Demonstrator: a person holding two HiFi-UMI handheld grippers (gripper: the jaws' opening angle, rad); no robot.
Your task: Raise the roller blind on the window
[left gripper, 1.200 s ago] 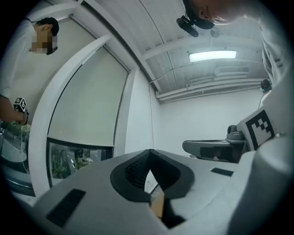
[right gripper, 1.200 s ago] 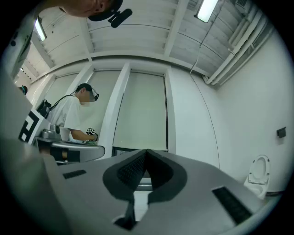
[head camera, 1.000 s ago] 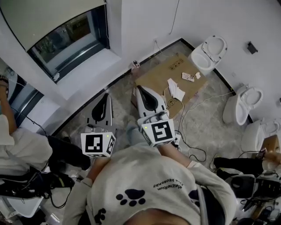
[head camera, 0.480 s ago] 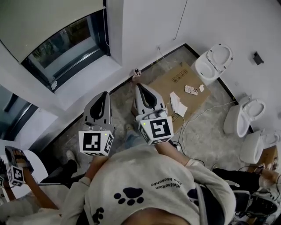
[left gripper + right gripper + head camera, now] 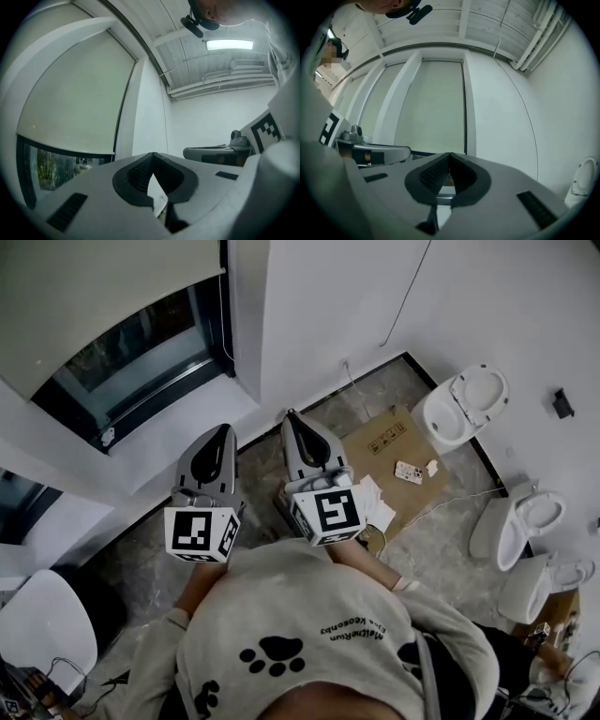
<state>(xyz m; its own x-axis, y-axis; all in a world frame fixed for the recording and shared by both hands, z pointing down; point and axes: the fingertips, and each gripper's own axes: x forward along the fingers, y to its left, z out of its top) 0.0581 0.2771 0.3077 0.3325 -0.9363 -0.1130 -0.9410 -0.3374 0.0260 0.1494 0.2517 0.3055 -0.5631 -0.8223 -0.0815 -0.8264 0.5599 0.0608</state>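
Left gripper [image 5: 222,432] and right gripper [image 5: 292,418] now closer to window [image 5: 131,352] — fingers [image 5: 136,174] together, empty.

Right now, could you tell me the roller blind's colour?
The roller blind is plain off-white, clearest in the left gripper view.

Window [image 5: 141,352] left of toilet [image 5: 466,404]; cardboard [image 5: 384,442] between, on floor [image 5: 441,540].

Head view looks steeply down from above the person [image 5: 309,634]; each gripper view rides close behind its tongs, left tongs [image 5: 152,154] and right tongs [image 5: 450,154], facing level; all share the roller blind [image 5: 84,296]
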